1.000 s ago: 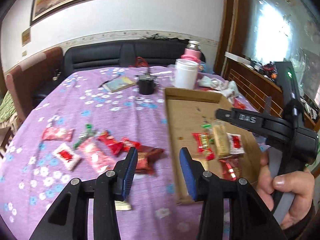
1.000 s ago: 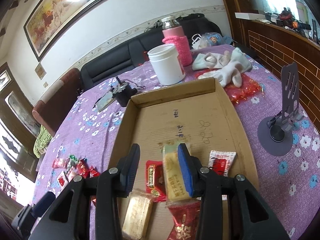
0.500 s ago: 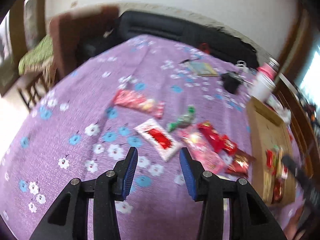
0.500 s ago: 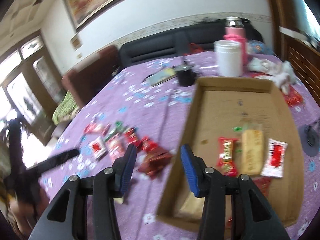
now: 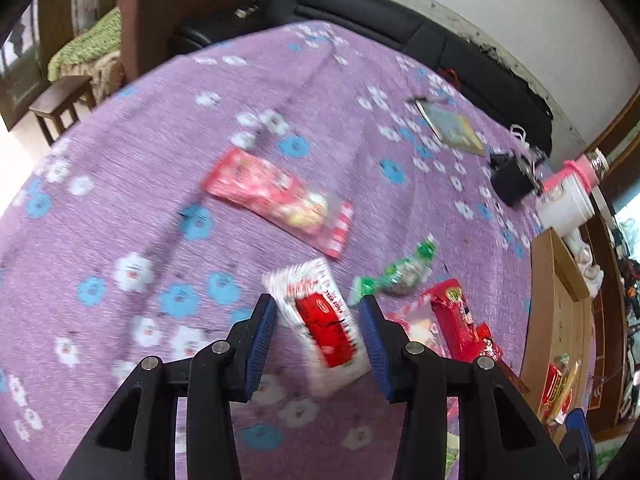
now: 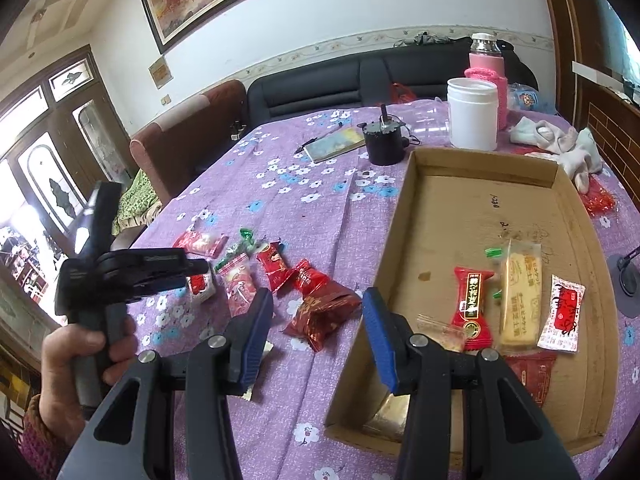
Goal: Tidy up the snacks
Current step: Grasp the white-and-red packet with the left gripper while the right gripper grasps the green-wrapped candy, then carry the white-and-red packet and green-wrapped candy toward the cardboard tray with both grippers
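Left gripper [image 5: 318, 326] hovers, jaws wide, over the white-and-red packet [image 5: 320, 328], judged next for the cardboard box [image 6: 404, 216]; right gripper [image 6: 318, 330] empty, jaws wide.

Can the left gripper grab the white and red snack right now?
Probably yes. The left gripper is open, its fingers either side of the white and red snack, which lies flat on the tablecloth with nothing on top.

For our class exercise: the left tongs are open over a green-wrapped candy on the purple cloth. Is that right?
Not quite. In the left wrist view the open left tongs frame a white-and-red snack packet; the green-wrapped candy lies beyond them on the purple cloth.
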The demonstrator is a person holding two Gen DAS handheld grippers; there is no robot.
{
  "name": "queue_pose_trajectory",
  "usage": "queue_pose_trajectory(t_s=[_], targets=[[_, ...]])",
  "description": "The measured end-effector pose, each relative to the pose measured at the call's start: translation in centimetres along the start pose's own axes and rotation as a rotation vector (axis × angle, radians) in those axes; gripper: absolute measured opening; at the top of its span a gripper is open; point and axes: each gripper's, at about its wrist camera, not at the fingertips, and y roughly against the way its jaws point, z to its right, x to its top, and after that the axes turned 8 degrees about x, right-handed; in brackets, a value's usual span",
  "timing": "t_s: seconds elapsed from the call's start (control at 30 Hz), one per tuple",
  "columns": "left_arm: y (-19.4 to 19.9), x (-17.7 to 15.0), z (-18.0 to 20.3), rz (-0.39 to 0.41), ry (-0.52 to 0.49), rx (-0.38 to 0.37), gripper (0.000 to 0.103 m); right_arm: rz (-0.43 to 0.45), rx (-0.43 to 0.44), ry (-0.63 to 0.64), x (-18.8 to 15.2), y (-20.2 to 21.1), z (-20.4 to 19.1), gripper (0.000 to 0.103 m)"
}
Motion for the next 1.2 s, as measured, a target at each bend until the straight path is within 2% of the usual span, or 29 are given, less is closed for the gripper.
queue_pose_trajectory(t_s=[0.03, 0.13, 0.17, 0.2, 0.23, 0.37, 0.5, 0.7, 0.83, 0.9, 0.93, 1.2], targets=[[0.1, -0.1, 0.3, 0.028, -0.014, 0.016, 0.051, -0.001, 0.001, 0.002, 0.0, 0.0, 0.0, 0.045], [-0.1, -0.3, 0.9, 0.082, -0.075, 0.074, 0.05, 0.001, 0.007, 0.012, -0.1, 0.1, -0.3, 0.045], [-0.1, -0.3, 0.9, 0.09, -0.094, 0.085, 0.046, 0.0, 0.009, 0.014, -0.1, 0.0, -0.4, 0.045], [0.0, -0.6, 0.9, 0.104, -0.125, 0.114, 0.032, -0.002, 0.013, 0.017, -0.2, 0.0, -0.5, 0.045], [0.1, -0.9, 0.8, 0.125, -0.162, 0.135, 0.03, -0.004, 0.018, 0.021, -0.2, -0.1, -0.6, 0.045], [0.9, -2.2, -0.7, 0.168, -0.234, 0.158, 0.03, -0.035, 0.061, 0.052, -0.7, -0.7, -1.8, 0.048], [1.2, -2.9, -2.1, 0.203, -0.242, 0.143, 0.03, -0.114, 0.086, 0.125, -2.2, -2.7, -4.3, 0.052], [1.2, -3.1, -1.8, 0.222, -0.265, 0.157, 0.029, -0.226, 0.007, 0.196, -4.4, -6.3, -6.4, 0.052], [1.4, -3.2, -1.6, 0.23, -0.266, 0.157, 0.021, -0.209, -0.08, 0.252, -5.1, -7.1, -6.9, 0.052], [1.5, -3.1, -1.8, 0.228, -0.255, 0.149, 0.02, -0.212, -0.083, 0.27, -5.4, -7.3, -7.0, 0.031], [1.5, -3.1, -1.9, 0.227, -0.251, 0.148, 0.02, -0.235, -0.066, 0.257, -5.5, -7.5, -6.8, 0.024], [1.4, -3.1, -2.0, 0.23, -0.252, 0.167, 0.02, -0.232, -0.063, 0.278, -5.9, -7.9, -6.9, 0.023]])
